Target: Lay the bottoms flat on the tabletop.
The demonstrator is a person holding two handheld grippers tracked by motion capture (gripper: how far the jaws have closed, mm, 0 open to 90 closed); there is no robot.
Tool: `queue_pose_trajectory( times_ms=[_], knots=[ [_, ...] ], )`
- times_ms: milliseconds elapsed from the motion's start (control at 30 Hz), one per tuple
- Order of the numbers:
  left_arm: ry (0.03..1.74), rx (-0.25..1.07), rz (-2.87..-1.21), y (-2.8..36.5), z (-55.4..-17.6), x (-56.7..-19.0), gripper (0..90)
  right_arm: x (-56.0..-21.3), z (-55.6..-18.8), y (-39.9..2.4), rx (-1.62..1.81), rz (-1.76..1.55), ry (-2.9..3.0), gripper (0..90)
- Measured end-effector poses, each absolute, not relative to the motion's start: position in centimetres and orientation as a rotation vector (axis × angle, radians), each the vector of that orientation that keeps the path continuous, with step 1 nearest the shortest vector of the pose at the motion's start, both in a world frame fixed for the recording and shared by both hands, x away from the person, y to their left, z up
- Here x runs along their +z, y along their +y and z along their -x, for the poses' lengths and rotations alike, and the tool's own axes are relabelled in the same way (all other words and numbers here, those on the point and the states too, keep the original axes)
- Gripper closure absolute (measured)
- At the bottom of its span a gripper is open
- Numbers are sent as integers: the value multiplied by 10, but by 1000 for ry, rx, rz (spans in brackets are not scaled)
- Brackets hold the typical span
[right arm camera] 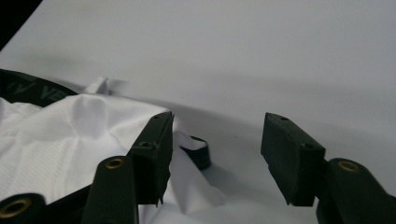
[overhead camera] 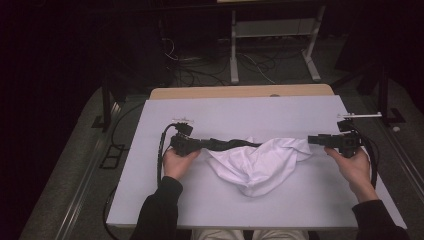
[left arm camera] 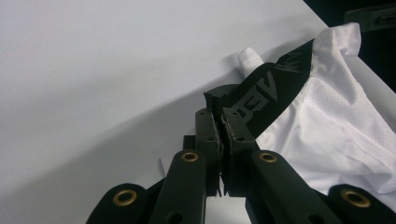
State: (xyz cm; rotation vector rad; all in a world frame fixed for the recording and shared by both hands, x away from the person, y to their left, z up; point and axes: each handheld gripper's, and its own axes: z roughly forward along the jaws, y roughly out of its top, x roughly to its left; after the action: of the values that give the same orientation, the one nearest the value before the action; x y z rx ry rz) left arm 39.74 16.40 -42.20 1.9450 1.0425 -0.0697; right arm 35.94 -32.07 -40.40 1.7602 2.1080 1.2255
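Closest to me, my left hand-held gripper [left arm camera: 221,122] is clamped on the black waistband [left arm camera: 271,91] of the white garment [overhead camera: 260,165], mid-counter [overhead camera: 225,112]. At its other end my right hand-held gripper [right arm camera: 215,154] stands half open, gripping nothing.

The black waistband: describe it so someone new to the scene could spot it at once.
On the white table, a white garment lies crumpled between the two grippers. Along its far edge runs the black waistband, pinched in the left gripper. It is the only dark strip, with grey lettering.
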Motion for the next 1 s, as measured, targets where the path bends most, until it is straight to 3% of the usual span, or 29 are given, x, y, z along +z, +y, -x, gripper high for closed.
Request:
queue_pose_trajectory(
  times_ms=[233,267,300,333,367,433,700,1000],
  knots=[
    [1048,-73,-1948,164,-396,-424,860,-408,-376,-305,1294,-1824,2170,407],
    [1048,-69,-1947,163,-395,-423,860,-411,-380,-301,1257,-1852,2200,530],
    [1048,-69,-1947,163,-395,-423,861,-411,-380,-301,1257,-1852,2200,530],
    [1047,-68,-1946,162,-395,-423,861,-414,-381,-297,1245,-1849,2254,718],
    [1046,-64,-1944,162,-394,-423,861,-414,-381,-297,1245,-1849,2254,718],
    [1043,-61,-1938,163,-392,-421,861,-414,-377,-294,1188,-1834,2314,867],
    [1051,-48,-1905,172,-382,-416,861,-398,-320,-284,1216,-1665,2359,874],
    [1102,-46,-1872,195,-369,-417,861,-424,-281,-254,1102,-1522,2628,874]
  ],
)
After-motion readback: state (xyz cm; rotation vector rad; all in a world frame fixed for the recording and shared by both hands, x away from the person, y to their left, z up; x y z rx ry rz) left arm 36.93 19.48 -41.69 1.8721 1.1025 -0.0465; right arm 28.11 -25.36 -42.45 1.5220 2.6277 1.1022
